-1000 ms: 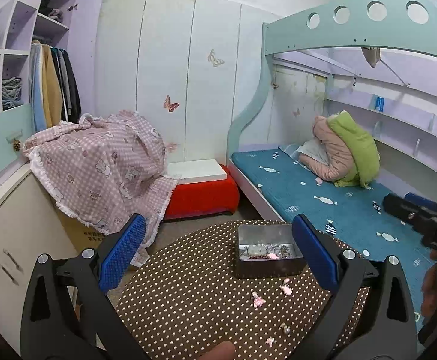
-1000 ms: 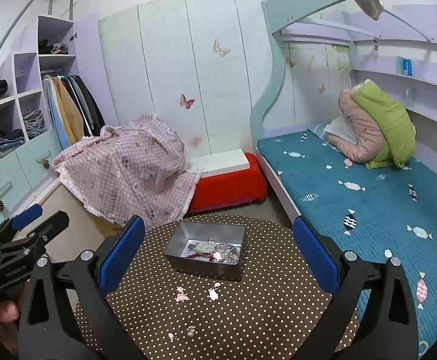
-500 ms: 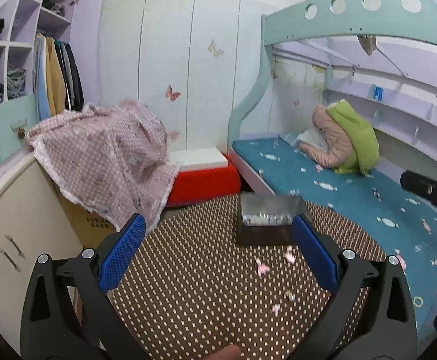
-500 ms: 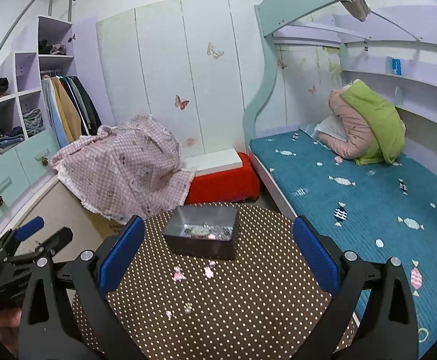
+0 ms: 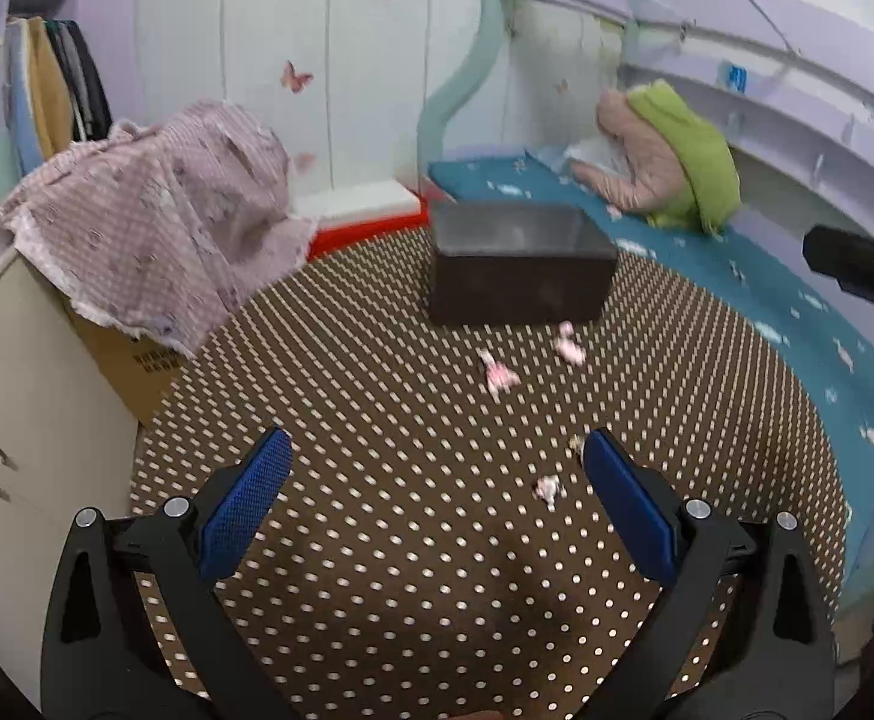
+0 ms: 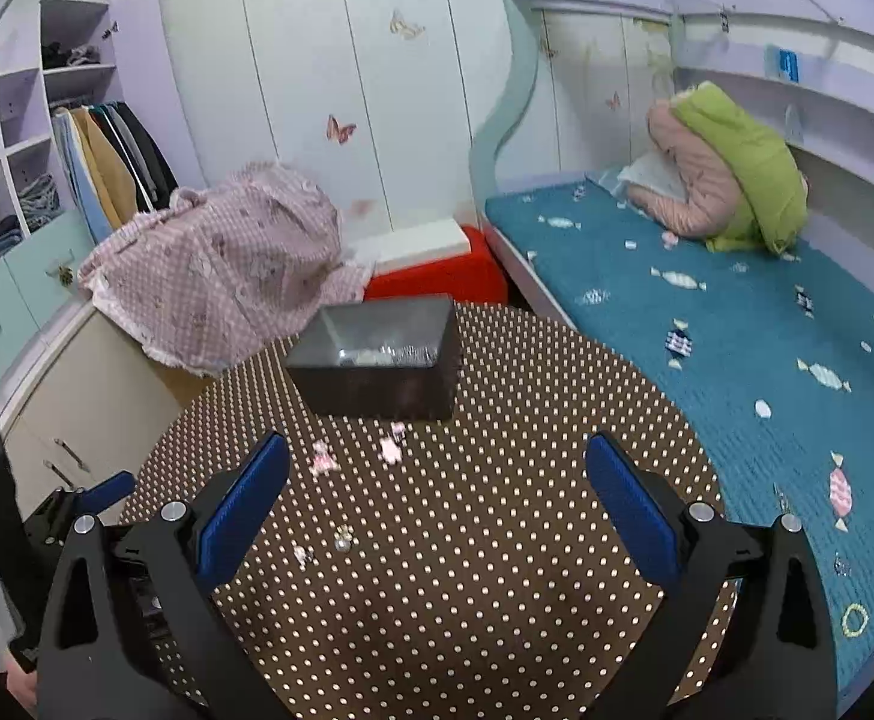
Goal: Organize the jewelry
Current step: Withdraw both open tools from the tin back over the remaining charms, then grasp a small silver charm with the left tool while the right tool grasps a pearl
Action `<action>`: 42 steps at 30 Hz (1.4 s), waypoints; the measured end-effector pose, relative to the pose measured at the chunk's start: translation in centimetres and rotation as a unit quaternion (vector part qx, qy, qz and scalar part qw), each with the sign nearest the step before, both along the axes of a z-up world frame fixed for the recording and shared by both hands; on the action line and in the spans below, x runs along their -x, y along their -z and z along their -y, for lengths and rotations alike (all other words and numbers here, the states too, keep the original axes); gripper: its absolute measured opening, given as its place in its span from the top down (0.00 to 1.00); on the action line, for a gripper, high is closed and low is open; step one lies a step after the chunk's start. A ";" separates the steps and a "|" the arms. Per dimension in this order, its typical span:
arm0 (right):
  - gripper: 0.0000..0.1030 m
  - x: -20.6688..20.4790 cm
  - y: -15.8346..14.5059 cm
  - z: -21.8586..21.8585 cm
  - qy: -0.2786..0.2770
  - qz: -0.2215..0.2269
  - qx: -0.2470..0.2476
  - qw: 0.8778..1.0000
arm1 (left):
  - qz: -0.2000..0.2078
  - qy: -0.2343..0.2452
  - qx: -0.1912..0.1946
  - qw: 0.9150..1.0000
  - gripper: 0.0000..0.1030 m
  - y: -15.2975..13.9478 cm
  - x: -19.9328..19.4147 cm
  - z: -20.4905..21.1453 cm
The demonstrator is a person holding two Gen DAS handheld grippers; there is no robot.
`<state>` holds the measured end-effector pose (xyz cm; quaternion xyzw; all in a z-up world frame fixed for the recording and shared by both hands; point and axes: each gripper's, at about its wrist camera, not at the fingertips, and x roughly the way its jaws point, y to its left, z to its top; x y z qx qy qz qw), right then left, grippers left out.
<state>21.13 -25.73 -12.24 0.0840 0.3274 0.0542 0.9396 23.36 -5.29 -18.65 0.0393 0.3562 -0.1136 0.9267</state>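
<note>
Jewelry bits (image 5: 548,487) are scattered loose on the brown polka-dot tablecloth (image 5: 413,540), and that's the closest stuff to either tool. In the left wrist view, the left gripper (image 5: 437,510) has its blue-padded fingers (image 5: 245,504) spread wide with nothing between them, low over the cloth. One small pale piece lies just inside the right finger's tip, not touching it as far as I can see, and a tiny second bit sits right at that fingertip. Ahead of the fingers, two pink pieces (image 5: 500,375) sit side by side but apart, just short of the box.

The right gripper (image 6: 437,504) is likewise splayed and empty. A couple of small pieces (image 6: 341,540) lie just inside its left finger, one looks like a little bead, though it's too blurry to be sure. Further ahead, between the fingertips, are the same two pink pieces (image 6: 389,450).

Beyond those is the dark metal box (image 6: 377,360), open on top, with some silvery jewelry inside; it's only visible from the right wrist view. The box stands ahead of the left finger there, and roughly centred ahead of the left gripper.

Past the table: a pink checked cloth (image 6: 227,264) heaped to the left, a red stool (image 6: 437,276) behind the box, and the teal bed (image 6: 737,348) off to the right.
</note>
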 end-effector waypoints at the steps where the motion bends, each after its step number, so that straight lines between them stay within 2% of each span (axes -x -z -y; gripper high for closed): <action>1: 0.08 -0.1 0.4 0.0 -0.001 -0.005 -0.001 1.000 | -0.005 0.004 -0.003 1.000 0.05 0.5 -0.2 0.3; 5: 0.08 -0.4 1.7 0.0 -0.004 -0.025 -0.001 1.000 | -0.032 0.018 -0.020 0.999 0.05 2.9 -1.0 2.0; 13: 0.08 -1.6 4.3 -0.1 -0.011 -0.063 -0.002 0.998 | -0.061 0.021 -0.033 0.997 0.07 5.0 -2.9 3.3; 15: 0.08 -1.9 4.9 -0.2 -0.012 -0.072 0.000 0.997 | -0.075 0.027 -0.035 0.996 0.31 5.6 -3.3 3.6; 17: 0.08 -2.2 5.7 -0.4 -0.013 -0.082 0.002 0.997 | -0.083 0.035 -0.018 0.996 0.34 5.9 -3.5 3.8; 20: 0.08 -2.4 6.4 -0.6 -0.015 -0.090 0.005 0.996 | -0.087 0.043 -0.024 0.995 0.55 6.3 -3.4 4.1; 24: 0.08 -2.7 7.1 -1.2 -0.023 -0.098 0.014 0.995 | -0.082 0.055 -0.015 0.995 0.76 6.4 -3.3 4.0; 27: 0.08 -2.9 7.7 -1.8 -0.033 -0.104 0.022 0.994 | -0.087 0.056 0.000 0.995 0.85 6.5 -3.7 3.2; 37: 0.09 -4.0 9.7 -6.1 -0.086 -0.122 0.052 0.987 | -0.078 0.030 0.022 0.996 0.86 5.3 -2.7 -1.5; 40: 0.23 -4.5 10.1 -7.4 -0.102 -0.122 0.069 0.985 | -0.072 0.016 0.032 0.997 0.86 4.6 -2.6 -3.0; 42: 0.40 -4.8 10.6 -8.1 -0.112 -0.128 0.080 0.982 | -0.068 0.010 0.036 0.997 0.86 4.1 -2.4 -3.6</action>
